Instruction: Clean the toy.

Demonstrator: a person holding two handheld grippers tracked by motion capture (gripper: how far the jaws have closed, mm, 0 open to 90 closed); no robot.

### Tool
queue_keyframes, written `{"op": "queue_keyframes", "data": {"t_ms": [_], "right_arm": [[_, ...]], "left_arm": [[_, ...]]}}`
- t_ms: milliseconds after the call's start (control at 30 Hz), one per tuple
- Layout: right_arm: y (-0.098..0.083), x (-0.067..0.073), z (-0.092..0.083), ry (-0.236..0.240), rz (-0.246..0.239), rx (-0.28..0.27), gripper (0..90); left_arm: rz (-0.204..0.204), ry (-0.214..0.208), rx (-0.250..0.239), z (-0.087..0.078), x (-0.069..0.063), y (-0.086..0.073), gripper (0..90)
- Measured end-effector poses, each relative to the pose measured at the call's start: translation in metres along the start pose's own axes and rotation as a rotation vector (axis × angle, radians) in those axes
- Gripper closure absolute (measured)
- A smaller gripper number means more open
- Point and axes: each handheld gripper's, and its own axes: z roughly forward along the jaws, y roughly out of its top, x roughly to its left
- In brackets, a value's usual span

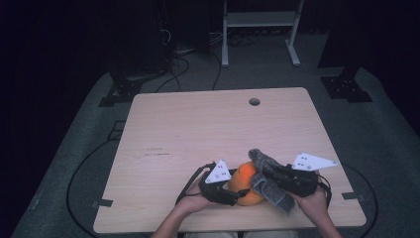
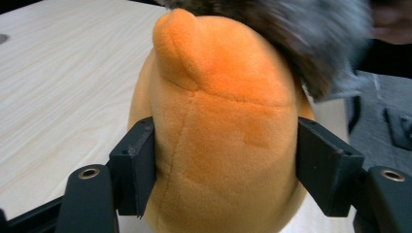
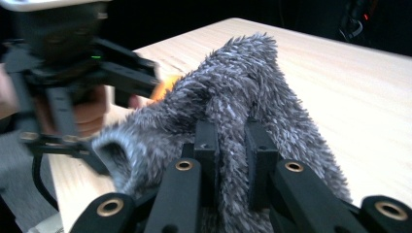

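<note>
An orange plush toy (image 1: 246, 179) sits near the front edge of the wooden table (image 1: 198, 129). My left gripper (image 1: 240, 193) comes at it from the left and is shut on it. In the left gripper view both black jaws press into the sides of the orange plush toy (image 2: 223, 97), with my left gripper (image 2: 226, 160) around its lower body. A grey fuzzy cloth (image 1: 271, 191) drapes over the toy's right side. My right gripper (image 1: 266, 173) is shut on this cloth; in the right gripper view the jaws of my right gripper (image 3: 233, 145) pinch a fold of the grey fuzzy cloth (image 3: 252, 82).
A round cable hole (image 1: 254, 101) lies near the table's far edge. Behind the table stand a white metal frame (image 1: 260, 20) and black stand bases (image 1: 346, 87), with cables on the grey floor. The person's hands come in over the front edge.
</note>
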Motion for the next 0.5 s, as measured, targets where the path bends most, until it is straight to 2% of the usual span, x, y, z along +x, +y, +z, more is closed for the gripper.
{"op": "queue_keyframes", "data": {"t_ms": [67,100,133,167,200,267,300,333,367,433,500], "right_arm": [[-0.007,-0.009,-0.003,-0.013,0.036,0.007,78.0],[-0.009,-0.013,-0.005,-0.005,0.055,0.006,78.1],[-0.009,-0.013,-0.005,-0.005,0.055,0.006,78.1],[-0.011,-0.016,-0.005,0.003,0.073,0.002,78.1],[-0.011,-0.017,-0.005,-0.005,0.074,0.009,78.2],[-0.010,-0.015,-0.005,-0.011,0.068,0.010,78.2],[-0.009,-0.014,-0.006,-0.017,0.064,0.008,78.3],[-0.008,-0.013,-0.005,-0.018,0.064,0.005,78.5],[-0.007,-0.011,-0.005,-0.015,0.060,0.004,78.6],[-0.002,-0.004,-0.005,-0.016,0.038,0.000,78.9],[0.003,0.004,-0.006,-0.014,0.010,-0.013,78.9]], "left_arm": [[-0.003,-0.007,-0.002,-0.001,0.001,0.000,27.3],[-0.001,-0.012,-0.005,-0.001,0.001,0.000,24.7],[-0.001,-0.012,-0.005,-0.001,0.001,0.000,22.8],[0.017,-0.003,0.003,-0.002,0.000,0.001,22.8],[0.004,0.032,0.028,0.000,0.000,0.004,14.8],[-0.029,0.071,0.031,0.004,0.002,0.007,13.1],[-0.034,0.066,0.028,0.005,0.002,0.008,14.0],[-0.020,0.055,0.022,0.005,0.002,0.009,18.0],[0.012,0.068,0.012,0.004,0.000,0.010,24.1],[0.030,0.085,-0.007,0.002,-0.003,0.012,31.5],[0.054,0.098,-0.015,-0.003,-0.003,0.013,33.7]]}}
